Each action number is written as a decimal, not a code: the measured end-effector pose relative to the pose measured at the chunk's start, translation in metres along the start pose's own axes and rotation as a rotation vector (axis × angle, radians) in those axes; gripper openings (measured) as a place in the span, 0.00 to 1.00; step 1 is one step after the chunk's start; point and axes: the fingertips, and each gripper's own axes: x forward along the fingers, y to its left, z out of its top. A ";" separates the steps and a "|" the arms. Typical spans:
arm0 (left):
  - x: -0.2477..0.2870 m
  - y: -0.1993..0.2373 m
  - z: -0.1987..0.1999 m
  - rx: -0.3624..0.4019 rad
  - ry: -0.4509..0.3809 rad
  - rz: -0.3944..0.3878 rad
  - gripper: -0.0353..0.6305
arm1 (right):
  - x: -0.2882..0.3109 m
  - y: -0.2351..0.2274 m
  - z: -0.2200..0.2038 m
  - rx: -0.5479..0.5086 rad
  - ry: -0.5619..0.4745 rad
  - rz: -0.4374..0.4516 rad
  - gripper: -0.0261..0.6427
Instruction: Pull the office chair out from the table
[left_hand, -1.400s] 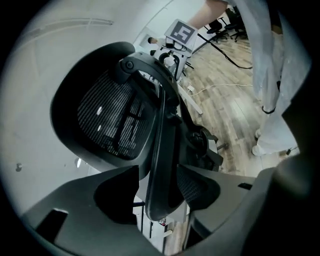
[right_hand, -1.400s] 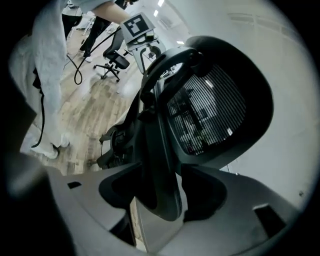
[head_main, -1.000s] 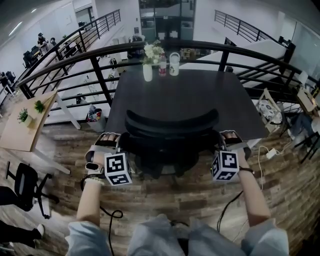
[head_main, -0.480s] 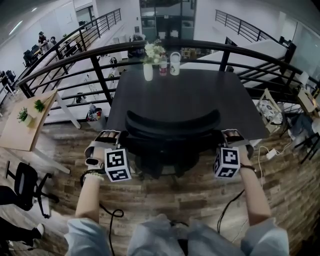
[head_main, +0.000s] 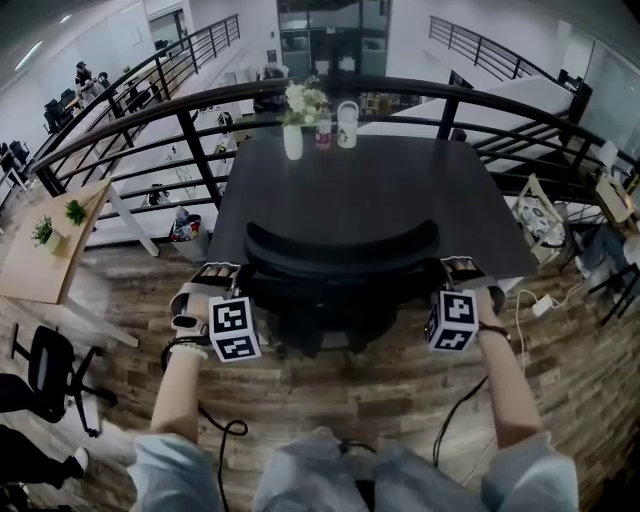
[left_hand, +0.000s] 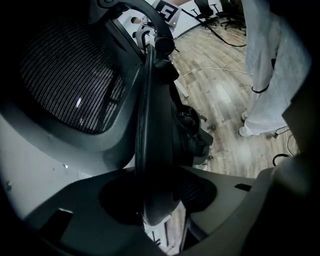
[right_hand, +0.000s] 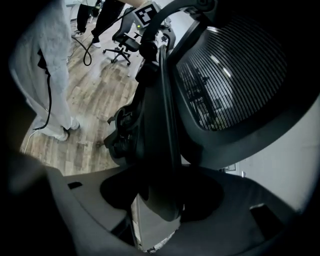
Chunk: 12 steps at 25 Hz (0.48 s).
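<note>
The black office chair (head_main: 340, 250) stands tucked under the dark table (head_main: 400, 190), its curved mesh back toward me. My left gripper (head_main: 225, 272) is at the back's left side. In the left gripper view the back's dark edge frame (left_hand: 150, 125) runs between the jaws of the left gripper (left_hand: 157, 200). These are closing round it, with dark gaps on both sides. My right gripper (head_main: 462, 268) is at the back's right side. In the right gripper view the right gripper (right_hand: 160, 200) has the back's edge frame (right_hand: 162, 115) between its jaws, which rest against it.
A vase of flowers (head_main: 293, 140), a bottle (head_main: 322, 130) and a jar (head_main: 347, 128) stand at the table's far edge, before a black railing (head_main: 190, 130). Another office chair (head_main: 50, 370) and a small wooden table (head_main: 50, 240) are at left. Cables (head_main: 530, 305) lie at right.
Both grippers have edged slightly forward along the sides of the chair back. The chair stands as it did under the table.
</note>
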 end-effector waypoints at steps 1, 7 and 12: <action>0.000 0.001 0.000 0.000 0.001 0.002 0.31 | 0.002 -0.001 0.000 -0.005 -0.002 -0.003 0.38; 0.001 0.001 0.000 0.023 0.010 -0.002 0.28 | 0.005 -0.005 0.004 -0.071 0.002 -0.048 0.27; 0.000 -0.002 0.002 -0.008 0.002 0.009 0.28 | 0.006 -0.005 0.004 -0.075 0.019 -0.051 0.27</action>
